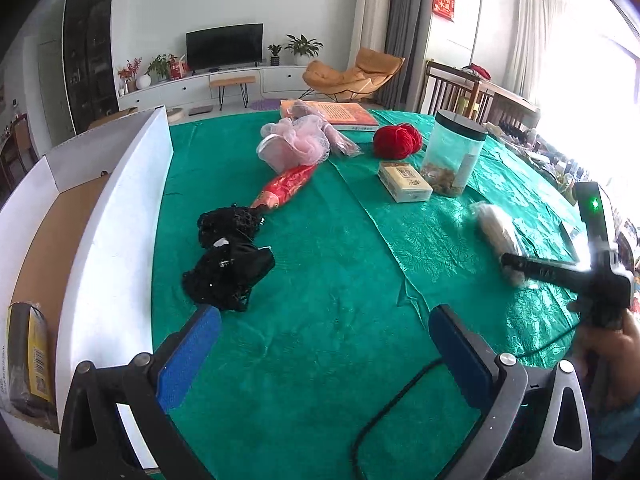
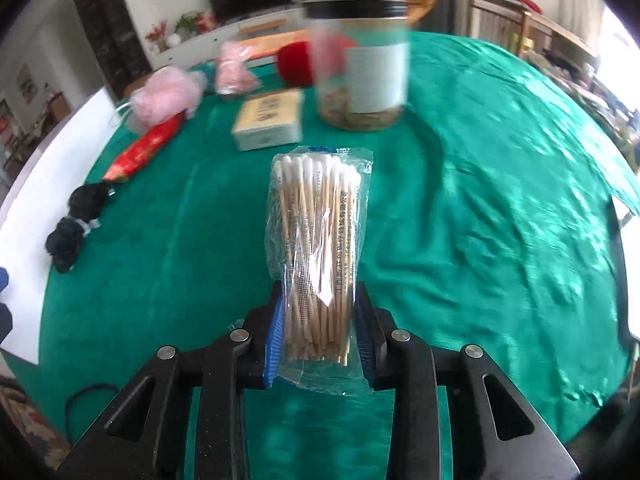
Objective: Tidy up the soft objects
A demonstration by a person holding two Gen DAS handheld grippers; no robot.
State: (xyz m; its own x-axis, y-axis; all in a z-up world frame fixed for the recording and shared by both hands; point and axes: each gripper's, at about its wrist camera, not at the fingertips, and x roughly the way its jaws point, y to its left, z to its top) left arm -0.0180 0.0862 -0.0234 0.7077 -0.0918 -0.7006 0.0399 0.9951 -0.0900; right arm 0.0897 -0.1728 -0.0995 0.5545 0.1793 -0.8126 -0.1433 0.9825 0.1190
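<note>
My right gripper [image 2: 320, 300] is shut on a clear bag of cotton swabs [image 2: 318, 240], held above the green tablecloth; the bag also shows at the right of the left wrist view [image 1: 498, 236]. My left gripper [image 1: 324, 320] is open and empty, its blue pads [image 1: 188, 356] low over the cloth. A black mesh bundle [image 1: 230, 260] lies just beyond its left finger. Farther back lie a red fish-shaped soft object [image 1: 286, 188], a pink mesh sponge [image 1: 300, 142] and a red yarn ball [image 1: 396, 140].
A white cardboard box [image 1: 116, 220] stands at the table's left edge, holding a yellow-black packet [image 1: 30, 360]. A clear jar with a black lid [image 1: 454, 152], a small cream box [image 1: 404, 182] and an orange book [image 1: 332, 114] stand at the back. A black cable [image 1: 384, 412] crosses the near cloth.
</note>
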